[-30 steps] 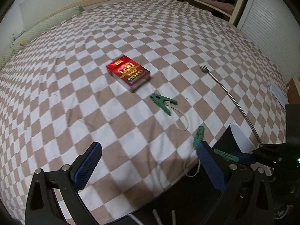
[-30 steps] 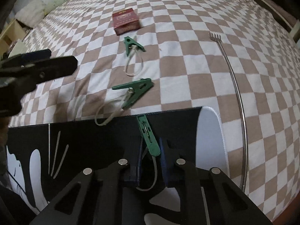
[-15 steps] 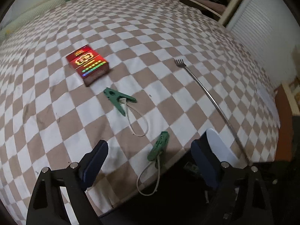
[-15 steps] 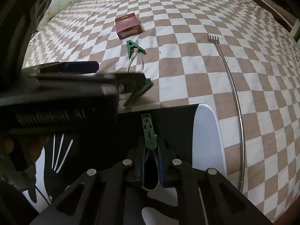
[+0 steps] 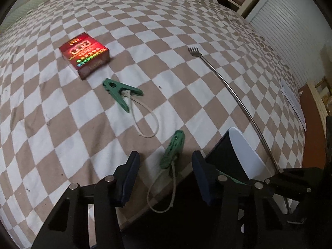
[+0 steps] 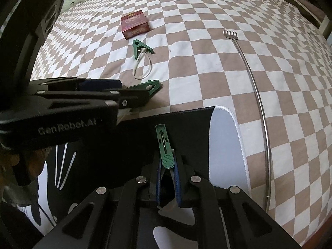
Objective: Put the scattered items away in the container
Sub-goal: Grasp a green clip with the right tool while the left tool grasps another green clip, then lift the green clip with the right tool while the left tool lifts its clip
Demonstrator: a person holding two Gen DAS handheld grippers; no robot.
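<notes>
Green plastic clothes pegs with white cord loops were what I was clearing. Through the left wrist camera I saw my left gripper (image 5: pixel 165 173) part-open, its jaws having just been closing, with one green peg (image 5: pixel 172 149) between the blue pads (image 5: pixel 128 178) but apart from both. A second green peg (image 5: pixel 121 92) lay beyond it on the brown-and-white chequered bedspread (image 5: pixel 62 124), near a glossy red cardboard box (image 5: pixel 85 54); a long metal back scratcher (image 5: pixel 232 91) lay to the right. Through the right wrist camera, my right gripper (image 6: pixel 167 178) was clamped on a third green peg (image 6: pixel 165 147) over the black-and-white fabric container (image 6: pixel 224 137).
</notes>
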